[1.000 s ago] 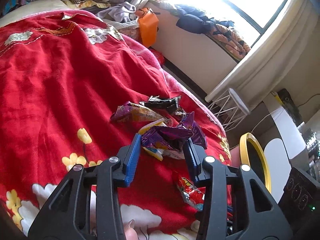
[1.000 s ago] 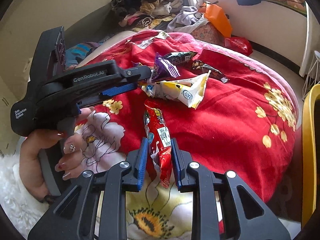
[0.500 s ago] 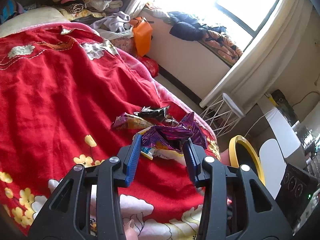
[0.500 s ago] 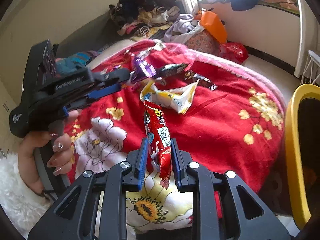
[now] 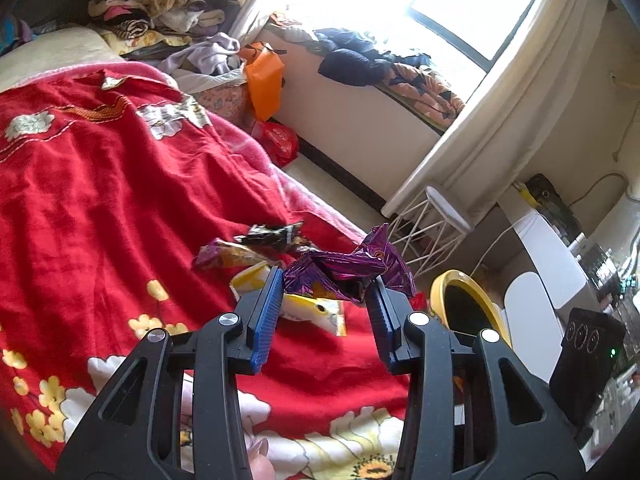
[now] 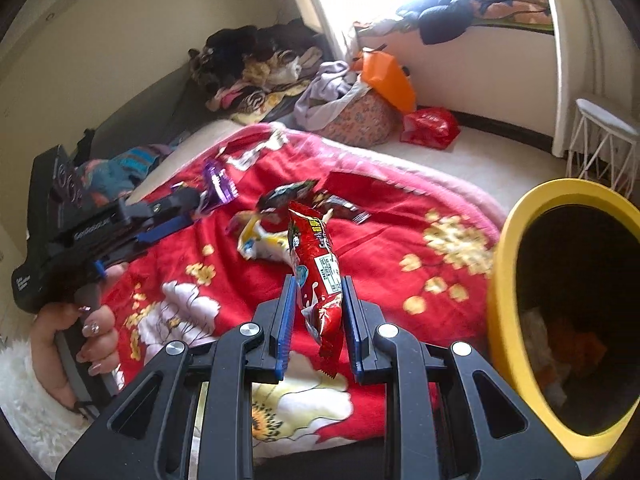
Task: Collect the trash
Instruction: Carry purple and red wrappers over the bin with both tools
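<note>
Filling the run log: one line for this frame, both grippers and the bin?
left gripper: shut on purple wrapper | right gripper: shut on red snack packet | yellow bin: open, right of bed | loose wrappers: on red blanket

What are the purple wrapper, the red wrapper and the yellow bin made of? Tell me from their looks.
Purple wrapper: looks like metallised foil film; sharp creases and a mirror-like sheen.
Red wrapper: probably glossy printed plastic film; smooth, shiny, with a white label and a crimped end.
Yellow bin: seems to be moulded plastic; smooth, even yellow rim with a soft gloss, though painted metal cannot be ruled out.
</note>
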`<state>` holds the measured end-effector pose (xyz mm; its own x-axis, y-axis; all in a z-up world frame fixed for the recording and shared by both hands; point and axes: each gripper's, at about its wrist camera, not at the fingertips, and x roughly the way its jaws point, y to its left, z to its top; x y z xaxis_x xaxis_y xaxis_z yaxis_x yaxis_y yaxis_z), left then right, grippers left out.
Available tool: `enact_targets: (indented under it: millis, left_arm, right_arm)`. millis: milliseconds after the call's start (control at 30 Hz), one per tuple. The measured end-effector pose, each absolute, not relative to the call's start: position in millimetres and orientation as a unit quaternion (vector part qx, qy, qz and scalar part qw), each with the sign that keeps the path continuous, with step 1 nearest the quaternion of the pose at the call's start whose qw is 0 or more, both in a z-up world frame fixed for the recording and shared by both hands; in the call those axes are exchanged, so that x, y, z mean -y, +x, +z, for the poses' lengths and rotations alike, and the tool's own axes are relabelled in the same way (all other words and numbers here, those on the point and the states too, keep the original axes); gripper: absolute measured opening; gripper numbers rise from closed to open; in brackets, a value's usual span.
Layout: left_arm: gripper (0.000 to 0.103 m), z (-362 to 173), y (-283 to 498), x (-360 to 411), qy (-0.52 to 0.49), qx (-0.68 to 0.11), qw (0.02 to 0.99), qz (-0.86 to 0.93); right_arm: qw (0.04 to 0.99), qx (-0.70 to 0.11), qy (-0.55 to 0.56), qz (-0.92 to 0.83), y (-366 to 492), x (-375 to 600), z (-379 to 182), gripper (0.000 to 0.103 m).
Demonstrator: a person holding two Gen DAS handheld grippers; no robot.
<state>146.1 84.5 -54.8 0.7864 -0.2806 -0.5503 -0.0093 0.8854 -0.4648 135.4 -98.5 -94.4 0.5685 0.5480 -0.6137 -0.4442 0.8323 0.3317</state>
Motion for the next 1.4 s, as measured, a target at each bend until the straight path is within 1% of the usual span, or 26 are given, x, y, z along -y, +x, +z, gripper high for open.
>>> enact_targets:
  millis: [733, 1400]
  left_arm:
    - [0.034, -31.2, 140.9, -14.6, -0.16, -0.309, 0.926, -0.145]
    - [0.034, -25.0, 137.7, 19.4, -0.13, -0.308, 0.925, -0.181]
  right_arm:
    - [0.913, -0.332, 0.12, 0.205, 137.0, 172.6, -72.0, 0.022]
    - [0.926, -0.313, 0.137, 0.157, 136.0, 216.2, -68.1, 0.022]
